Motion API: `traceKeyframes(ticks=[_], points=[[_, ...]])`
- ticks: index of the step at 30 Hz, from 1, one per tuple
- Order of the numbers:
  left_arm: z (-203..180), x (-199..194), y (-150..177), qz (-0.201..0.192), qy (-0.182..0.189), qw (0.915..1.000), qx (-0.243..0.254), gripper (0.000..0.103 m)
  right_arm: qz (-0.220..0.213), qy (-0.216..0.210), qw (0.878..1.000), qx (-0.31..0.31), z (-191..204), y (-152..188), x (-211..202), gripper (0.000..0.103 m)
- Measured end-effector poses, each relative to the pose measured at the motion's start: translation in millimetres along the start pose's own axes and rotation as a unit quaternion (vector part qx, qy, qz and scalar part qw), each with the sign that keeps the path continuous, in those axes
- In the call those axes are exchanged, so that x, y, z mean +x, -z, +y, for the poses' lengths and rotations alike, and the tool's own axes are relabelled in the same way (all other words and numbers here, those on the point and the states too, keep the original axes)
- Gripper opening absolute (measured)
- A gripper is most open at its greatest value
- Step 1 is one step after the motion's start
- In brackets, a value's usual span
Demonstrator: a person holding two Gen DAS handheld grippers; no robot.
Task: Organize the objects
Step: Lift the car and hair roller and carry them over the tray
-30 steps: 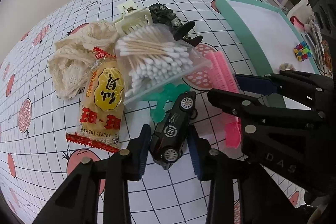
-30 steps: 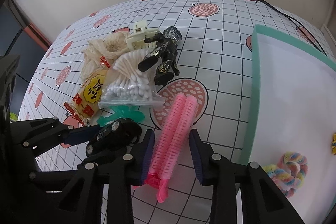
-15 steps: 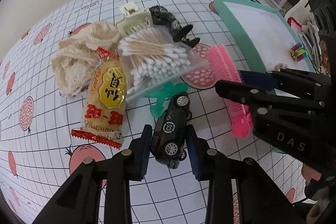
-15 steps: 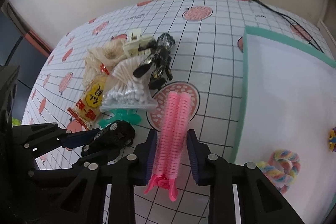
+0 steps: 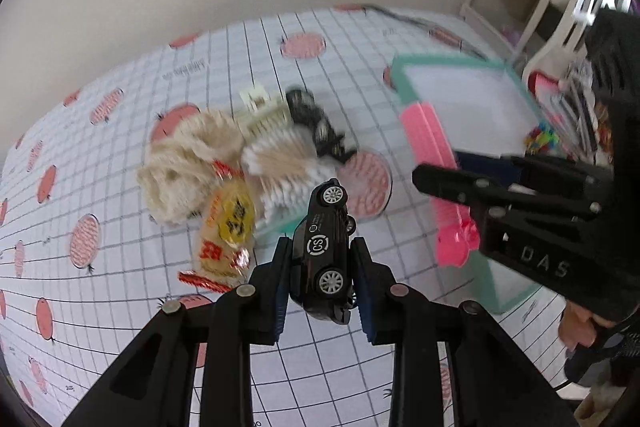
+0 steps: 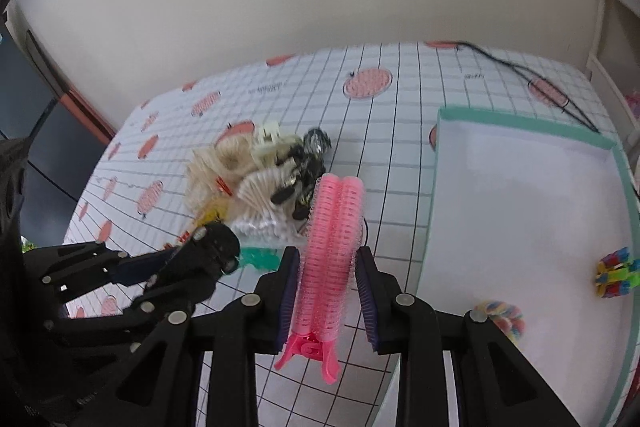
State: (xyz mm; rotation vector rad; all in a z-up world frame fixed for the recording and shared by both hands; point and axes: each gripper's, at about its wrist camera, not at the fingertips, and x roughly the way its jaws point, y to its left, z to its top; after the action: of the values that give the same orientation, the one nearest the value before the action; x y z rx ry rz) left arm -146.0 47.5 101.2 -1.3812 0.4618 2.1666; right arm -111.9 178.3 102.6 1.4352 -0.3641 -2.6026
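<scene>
Left gripper (image 5: 320, 259) clamped on black toy car (image 5: 325, 247), lifted off the counter (image 5: 120, 327), nose tilted away. Right gripper (image 6: 328, 279) clamped on pink hair roller clip (image 6: 330, 255), raised beside the teal-rimmed tray (image 6: 520, 115). Both side by side, angled down. Remaining pile (image 5: 224, 163) sits on counter, blurred.

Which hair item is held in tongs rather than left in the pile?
The pink roller-style hair clip, gripped by the right tongs. The cream claw clip lies in the pile.
</scene>
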Motion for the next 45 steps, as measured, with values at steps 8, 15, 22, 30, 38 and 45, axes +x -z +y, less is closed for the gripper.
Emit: traceKeyframes(ticks=[8,15,22,30,38,45], points=[[-12.0,-29.4,-16.8,-0.062,-0.001,0.9979,-0.017,0.03,-0.033,0.006,0.999,0.014,-13.0,-5.1,-27.7,0.031],[-37.0,-33.8,-27.9,-0.093,0.003,0.9955,-0.017,0.03,-0.054,0.023,0.998,0.038,-39.0,-2.5,-46.0,0.031],[-67.9,-30.4,-42.9,-0.116,0.009,0.9931,0.004,0.03,-0.074,0.04,0.994,0.065,-70.5,-0.6,-63.9,0.031],[-101.0,-28.2,-64.0,-0.15,0.024,0.9882,0.017,0.03,-0.116,0.063,0.987,0.097,-107.6,2.2,-94.3,0.031],[-129.2,-14.6,-76.7,-0.164,0.036,0.9855,0.025,0.03,-0.105,0.087,0.984,0.112,-131.8,6.7,-94.4,0.031],[-142.4,26.1,-83.2,-0.136,0.03,0.99,0.019,0.03,-0.082,0.089,0.986,0.115,-139.2,11.7,-74.4,0.031]])
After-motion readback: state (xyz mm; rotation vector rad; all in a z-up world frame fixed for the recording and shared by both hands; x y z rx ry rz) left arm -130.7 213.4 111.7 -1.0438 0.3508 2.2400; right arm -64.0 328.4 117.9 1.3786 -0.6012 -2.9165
